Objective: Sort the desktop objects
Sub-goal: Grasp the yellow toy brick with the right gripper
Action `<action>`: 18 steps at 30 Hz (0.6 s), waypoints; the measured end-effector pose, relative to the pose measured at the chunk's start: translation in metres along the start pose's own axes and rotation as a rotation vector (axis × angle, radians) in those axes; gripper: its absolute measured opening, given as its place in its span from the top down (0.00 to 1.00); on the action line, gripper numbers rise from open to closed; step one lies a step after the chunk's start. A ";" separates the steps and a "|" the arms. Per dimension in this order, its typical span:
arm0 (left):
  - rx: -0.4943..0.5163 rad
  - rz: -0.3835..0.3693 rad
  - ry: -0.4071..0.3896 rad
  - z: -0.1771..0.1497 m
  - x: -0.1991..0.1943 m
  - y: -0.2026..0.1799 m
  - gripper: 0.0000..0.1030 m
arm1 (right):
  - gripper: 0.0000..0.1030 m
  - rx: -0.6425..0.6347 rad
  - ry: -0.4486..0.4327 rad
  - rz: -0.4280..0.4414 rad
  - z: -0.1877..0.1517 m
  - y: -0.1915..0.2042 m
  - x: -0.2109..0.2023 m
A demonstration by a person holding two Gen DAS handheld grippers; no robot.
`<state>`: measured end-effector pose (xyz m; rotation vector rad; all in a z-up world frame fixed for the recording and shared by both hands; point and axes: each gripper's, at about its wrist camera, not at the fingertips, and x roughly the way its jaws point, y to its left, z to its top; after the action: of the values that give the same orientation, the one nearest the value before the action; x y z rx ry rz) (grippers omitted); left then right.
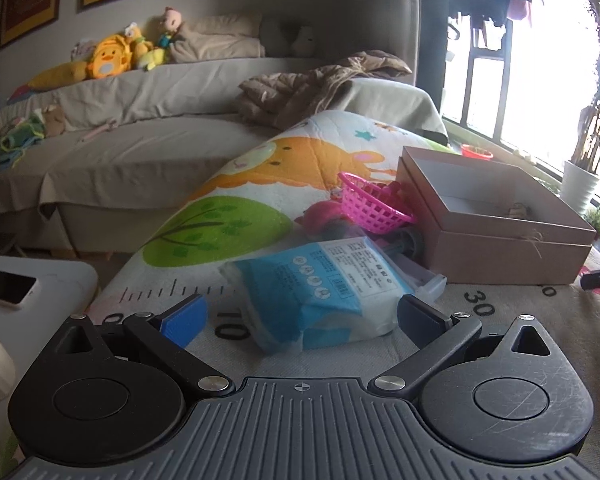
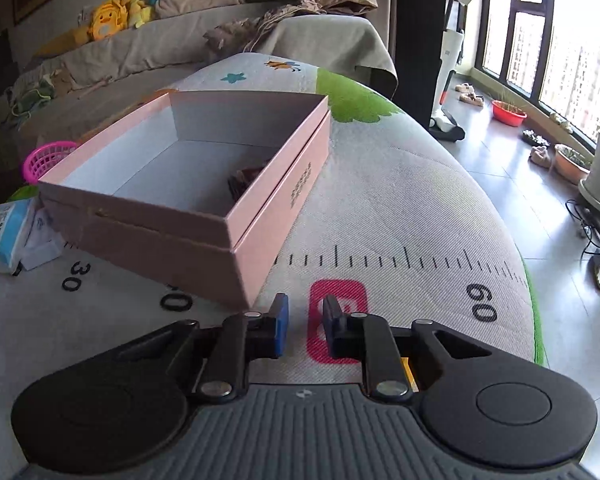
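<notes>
Left gripper (image 1: pixel 300 316) spread wide around a blue-and-white plastic tissue pack (image 1: pixel 320 292) lying beside the open pink cardboard box (image 1: pixel 496 216), pads clear of it, right gripper (image 2: pixel 305 322) narrowed to a slim empty gap in front of the box, dark item inside the box (image 2: pixel 246 178) hard to make out.

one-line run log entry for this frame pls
task: sort desktop | left gripper: open, astride tissue pack, pads not pressing | right gripper: shut, empty, over mat | pink box: open, dark item inside

Right gripper (image 2: pixel 305 326) nearly closed, empty, over mat (image 2: pixel 400 208); pink box (image 2: pixel 260 216) ahead-left.
</notes>
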<state>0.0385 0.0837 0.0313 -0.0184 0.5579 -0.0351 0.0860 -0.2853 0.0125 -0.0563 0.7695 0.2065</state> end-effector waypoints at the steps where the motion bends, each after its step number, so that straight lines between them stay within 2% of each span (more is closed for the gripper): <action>1: -0.005 0.003 0.005 0.000 0.002 0.002 0.00 | 0.84 -0.018 0.004 0.022 -0.004 0.008 -0.005; 5: -0.018 0.006 0.014 0.002 0.005 0.008 0.00 | 0.84 -0.114 0.006 0.118 -0.021 0.049 -0.022; 8: -0.016 0.001 0.008 0.002 0.002 0.008 0.00 | 0.84 -0.169 0.018 0.226 -0.025 0.081 -0.029; 10: -0.015 -0.007 0.005 0.000 -0.002 0.008 0.00 | 0.84 -0.222 -0.004 0.242 -0.026 0.096 -0.037; 11: -0.015 -0.009 0.007 -0.002 -0.003 0.008 0.00 | 0.82 -0.237 -0.025 0.232 -0.025 0.097 -0.042; 12: -0.016 -0.011 0.012 -0.004 -0.004 0.007 0.00 | 0.75 -0.236 -0.053 0.210 -0.023 0.094 -0.047; 13: -0.015 -0.016 0.015 -0.006 -0.005 0.005 0.00 | 0.67 -0.220 -0.071 0.190 -0.021 0.089 -0.050; 15: -0.006 -0.042 0.012 -0.011 -0.007 -0.002 0.00 | 0.58 -0.146 -0.106 0.110 -0.014 0.064 -0.053; 18: 0.022 -0.083 0.003 -0.016 -0.008 -0.015 0.00 | 0.56 -0.061 -0.127 -0.023 -0.009 0.030 -0.047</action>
<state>0.0229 0.0686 0.0224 -0.0202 0.5596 -0.1224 0.0413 -0.2643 0.0395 -0.1091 0.6353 0.2097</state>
